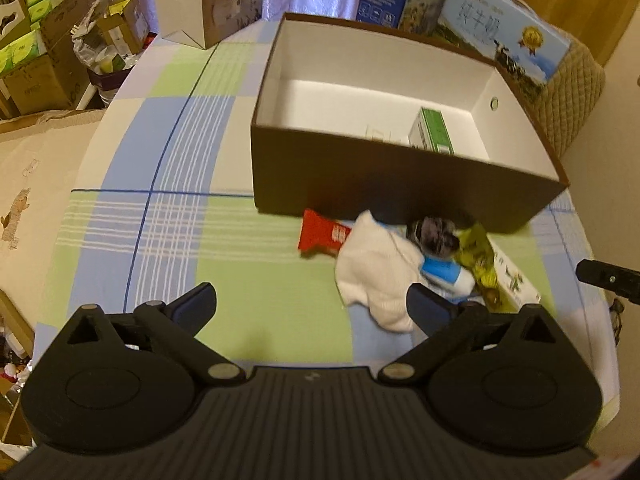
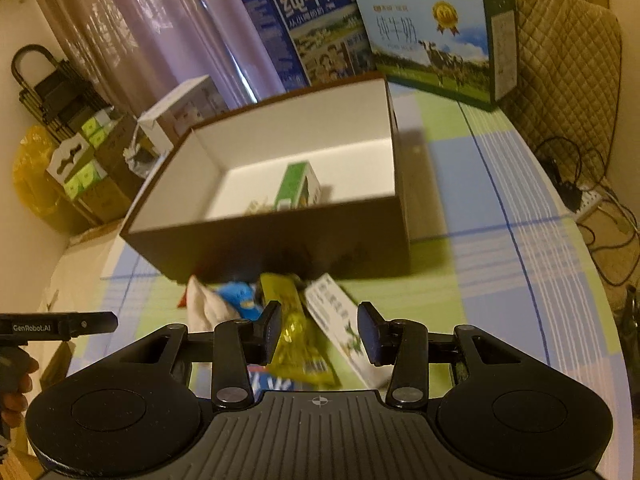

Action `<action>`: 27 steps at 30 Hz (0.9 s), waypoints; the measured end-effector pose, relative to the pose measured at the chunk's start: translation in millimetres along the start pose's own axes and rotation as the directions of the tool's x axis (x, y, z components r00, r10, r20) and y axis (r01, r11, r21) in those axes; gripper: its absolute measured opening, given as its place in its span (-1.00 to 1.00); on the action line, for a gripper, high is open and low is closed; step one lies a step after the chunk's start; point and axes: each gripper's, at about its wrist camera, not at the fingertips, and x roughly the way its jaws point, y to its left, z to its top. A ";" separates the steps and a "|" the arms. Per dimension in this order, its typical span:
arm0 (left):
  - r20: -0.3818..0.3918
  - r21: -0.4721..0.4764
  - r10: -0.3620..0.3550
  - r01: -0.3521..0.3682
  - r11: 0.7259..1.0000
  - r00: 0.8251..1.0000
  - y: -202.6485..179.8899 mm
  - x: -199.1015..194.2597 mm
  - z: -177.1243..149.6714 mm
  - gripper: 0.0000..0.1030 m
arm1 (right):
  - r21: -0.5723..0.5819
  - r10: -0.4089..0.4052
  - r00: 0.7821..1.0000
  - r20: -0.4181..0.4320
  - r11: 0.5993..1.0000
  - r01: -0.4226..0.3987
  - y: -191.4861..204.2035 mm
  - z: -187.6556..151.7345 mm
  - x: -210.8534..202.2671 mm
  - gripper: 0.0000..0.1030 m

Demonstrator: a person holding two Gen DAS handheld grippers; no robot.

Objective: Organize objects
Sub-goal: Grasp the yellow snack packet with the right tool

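Note:
A brown box (image 1: 400, 188) with a white inside stands on the checked tablecloth (image 1: 180, 152). A green-and-white carton (image 1: 434, 128) lies in it. Heaped against its near wall are a red packet (image 1: 322, 236), a white cloth (image 1: 376, 272), a blue-and-white item (image 1: 444, 272), a dark object (image 1: 436, 232), a yellow packet (image 2: 292, 332) and a white box with green print (image 2: 336, 320). My left gripper (image 1: 312, 294) is open wide over bare cloth, its right finger beside the white cloth. My right gripper (image 2: 320, 312) hovers partly open above the yellow packet and the white box, gripping nothing.
Two milk cartons (image 2: 436, 36) stand behind the brown box (image 2: 280, 240), and a white carton (image 1: 208, 4) sits at the table's far left. A quilted chair (image 2: 568, 60) and floor cables (image 2: 580, 184) lie to the right. Stacked cardboard boxes (image 1: 36, 60) crowd the left.

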 end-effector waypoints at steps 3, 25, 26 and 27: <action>-0.019 0.002 0.009 -0.009 1.000 1.000 0.1 3.2 -8.9 0.94 | -0.015 -0.029 0.999 -0.025 0.999 0.029 -4.5 -12.1 -2.6 -0.24; -0.039 0.007 0.036 -0.036 0.999 0.999 -0.7 32.5 -16.0 0.94 | -0.213 -0.058 0.994 -0.091 0.976 0.038 46.9 -28.2 52.6 -0.24; -0.042 0.003 0.038 -0.038 0.999 0.998 0.2 33.7 -16.3 0.93 | -0.219 -0.062 0.994 -0.092 0.975 0.040 48.8 -27.5 57.0 -0.24; -0.044 0.002 0.039 -0.039 0.999 0.998 1.0 34.5 -16.8 0.93 | -0.223 -0.065 0.993 -0.095 0.974 0.043 49.4 -27.2 60.3 -0.24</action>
